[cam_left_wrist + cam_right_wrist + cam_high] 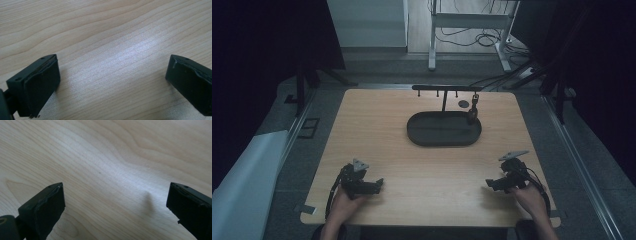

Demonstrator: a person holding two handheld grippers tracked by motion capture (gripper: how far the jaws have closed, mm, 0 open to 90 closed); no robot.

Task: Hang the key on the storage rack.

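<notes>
- The left tool (377, 184) sits in the lower left of the high view, held by the person's left hand (343, 200), with its jaws pointing toward the frame's middle.
- In the left gripper view its two black jaws stand wide apart at the lower corners, with nothing between them but bare wood.
- The right tool (490, 184) sits in the lower right of the high view, in the right hand (528, 194), pointing inward toward the left tool.
- In the right gripper view its jaws are likewise spread wide and grip nothing.
- Both tools rest low over the near edge of the table (377, 130), well apart from each other.
- Above them, at the frame's centre, lies a dark oval tray (422, 136).
- A black rack (444, 89) rises behind the tray, and a small dark item (472, 111) hangs from its right end, reaching down to the tray's right rim.
</notes>
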